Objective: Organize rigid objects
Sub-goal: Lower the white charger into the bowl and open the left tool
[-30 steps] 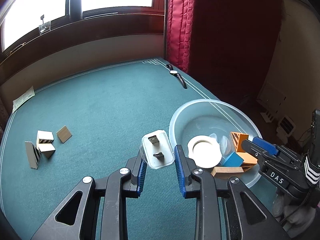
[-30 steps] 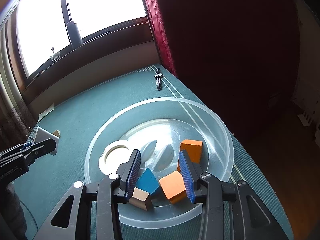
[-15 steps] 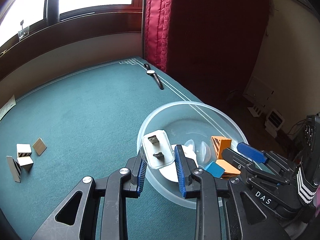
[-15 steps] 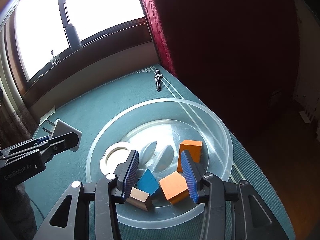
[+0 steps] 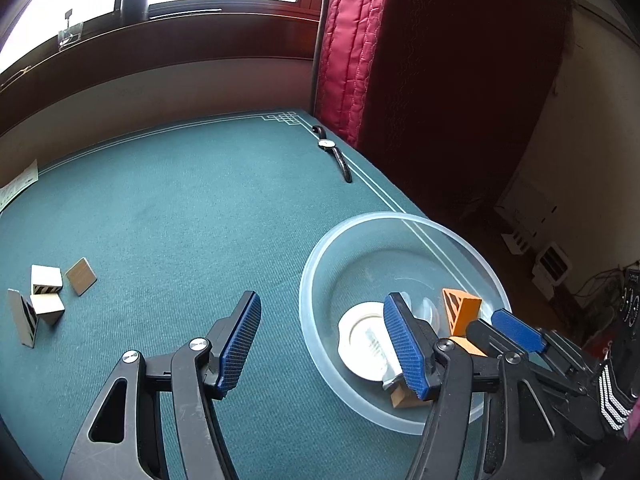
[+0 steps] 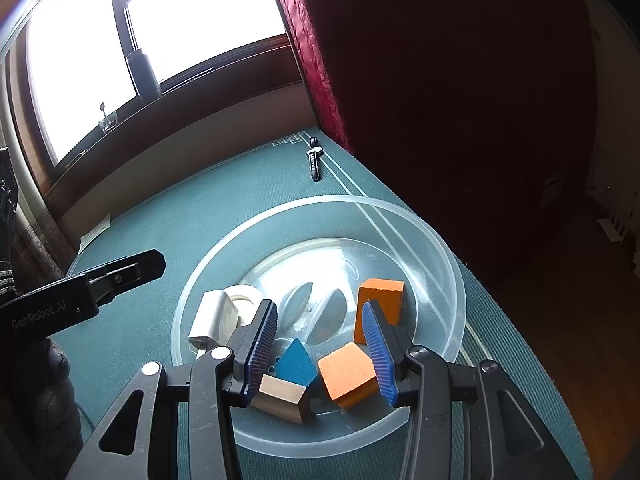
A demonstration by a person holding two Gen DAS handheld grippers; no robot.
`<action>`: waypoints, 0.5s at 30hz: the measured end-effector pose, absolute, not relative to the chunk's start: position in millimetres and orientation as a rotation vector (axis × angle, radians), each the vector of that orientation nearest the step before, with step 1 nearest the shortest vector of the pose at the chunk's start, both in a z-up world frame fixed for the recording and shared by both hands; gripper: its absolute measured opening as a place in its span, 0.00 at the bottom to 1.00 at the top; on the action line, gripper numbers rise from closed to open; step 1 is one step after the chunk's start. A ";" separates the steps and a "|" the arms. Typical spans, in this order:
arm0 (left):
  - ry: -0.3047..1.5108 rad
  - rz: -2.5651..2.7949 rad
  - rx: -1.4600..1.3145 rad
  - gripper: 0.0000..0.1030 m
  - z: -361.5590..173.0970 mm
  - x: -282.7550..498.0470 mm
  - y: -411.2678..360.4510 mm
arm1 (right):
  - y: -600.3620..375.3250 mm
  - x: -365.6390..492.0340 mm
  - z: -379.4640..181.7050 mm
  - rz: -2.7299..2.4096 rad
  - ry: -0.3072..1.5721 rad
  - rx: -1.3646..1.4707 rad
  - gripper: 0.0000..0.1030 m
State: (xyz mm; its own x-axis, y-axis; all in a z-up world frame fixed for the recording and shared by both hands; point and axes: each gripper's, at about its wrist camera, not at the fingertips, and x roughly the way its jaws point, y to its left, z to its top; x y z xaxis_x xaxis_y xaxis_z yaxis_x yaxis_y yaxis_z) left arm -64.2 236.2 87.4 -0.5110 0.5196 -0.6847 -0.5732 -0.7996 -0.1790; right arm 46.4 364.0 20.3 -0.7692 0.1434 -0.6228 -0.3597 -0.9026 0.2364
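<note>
White plug (image 6: 212, 318) in bowl (image 6: 400, 216) (L gripper (image 5: 322, 344) opening, empty).

glossy, seemingly plastic bowl (image 6: 448, 280)

So the surface is a table (image 5: 168, 216) covered in teal-green felt with thin pale border lines and a little fret pattern at the far corner. Sitting right on it: a clear plastic bowl (image 5: 320, 264) near the right edge, a wristwatch (image 5: 334, 152) up by the far corner, a small cluster of wooden blocks (image 5: 44, 300) off to the left, a few striped, and a slip of paper (image 5: 16, 188) at the far left edge.
</note>
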 end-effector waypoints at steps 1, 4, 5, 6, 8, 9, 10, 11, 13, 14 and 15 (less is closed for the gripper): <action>0.094 2.291 -1.010 0.63 86.2 -64.0 234.8 | 363.6 46.0 20.0 2.678 0.502 -0.904 0.46; 0.107 2.290 -1.015 0.63 82.9 -60.5 233.0 | 361.2 46.4 20.3 2.686 0.496 -0.905 0.48; 0.114 2.286 -1.016 0.63 82.1 -58.8 233.2 | 360.5 46.6 20.2 2.689 0.494 -0.905 0.49; 0.122 2.280 -1.017 0.63 81.4 -56.9 233.5 | 360.1 46.9 20.3 2.690 0.493 -0.905 0.49; 0.145 2.273 -1.015 0.65 79.3 -52.1 234.0 | 359.8 47.4 20.3 2.692 0.493 -0.904 0.50; 0.162 2.272 -1.013 0.66 78.0 -49.3 234.2 | 360.1 47.5 20.3 2.691 0.494 -0.904 0.50; 0.182 2.274 -1.012 0.66 76.1 -46.4 234.8 | 360.5 47.6 20.1 2.690 0.497 -0.904 0.50; 0.203 2.277 -1.010 0.66 74.1 -44.0 235.5 | 361.1 47.6 19.9 2.689 0.499 -0.904 0.50; 0.242 2.284 -1.011 0.66 69.2 -41.0 237.6 | 361.8 47.6 19.9 2.688 0.502 -0.902 0.50; 0.254 2.285 -1.016 0.66 66.6 -40.8 238.6 | 361.6 47.8 20.1 2.688 0.502 -0.901 0.50; 0.262 2.284 -1.025 0.66 63.5 -41.2 239.7 | 361.5 48.1 20.3 2.688 0.502 -0.900 0.50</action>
